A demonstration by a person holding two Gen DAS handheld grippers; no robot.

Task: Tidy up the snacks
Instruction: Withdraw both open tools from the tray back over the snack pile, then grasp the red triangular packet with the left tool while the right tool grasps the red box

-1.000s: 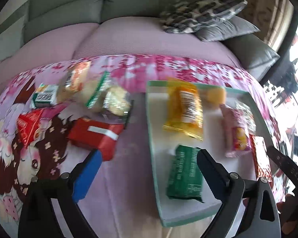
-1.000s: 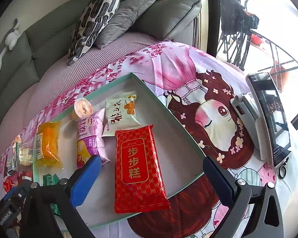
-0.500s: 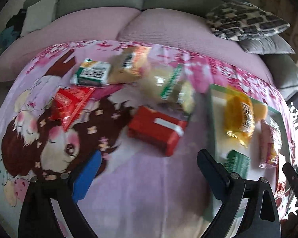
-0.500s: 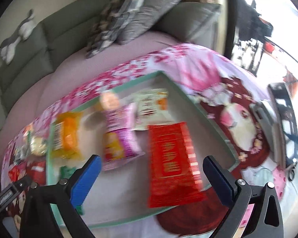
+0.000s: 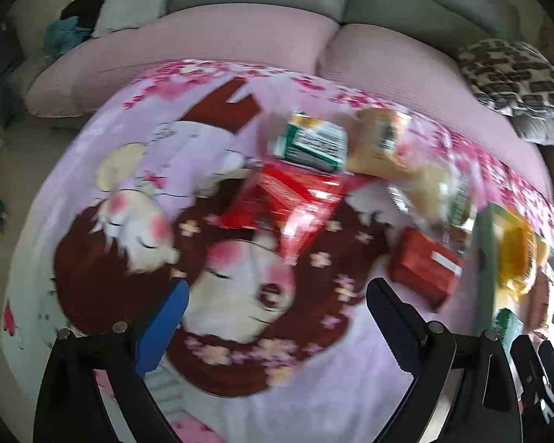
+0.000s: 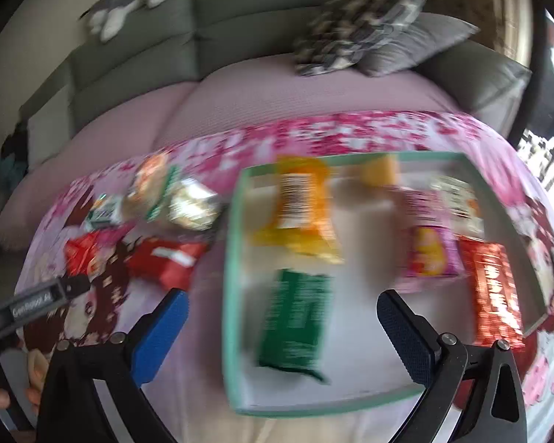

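Loose snacks lie on the pink cartoon cloth: a crinkled red packet [image 5: 291,199], a green-and-white pack [image 5: 310,144], a tan bun pack [image 5: 380,140] and a red box [image 5: 424,265]. My left gripper [image 5: 277,310] hovers open over the cloth, just short of the red packet, holding nothing. The mint-rimmed tray [image 6: 232,277] holds a green pack [image 6: 295,317], an orange pack [image 6: 299,210], a pink pack [image 6: 428,243] and a long red pack [image 6: 495,288]. My right gripper [image 6: 280,313] is open above the tray's left part, over the green pack. Both views are blurred.
A grey sofa with a pink seat cover [image 5: 240,48] runs behind the table, with a patterned cushion [image 6: 358,26] on it and a plush toy [image 6: 129,0] on top of its back. The left gripper's body [image 6: 37,299] and a hand [image 6: 3,395] show at the right view's left edge.
Both grippers have swung left. The left view moved off the tray onto the loose snacks. The right view moved from the tray's right half to its left part. Both stay open.
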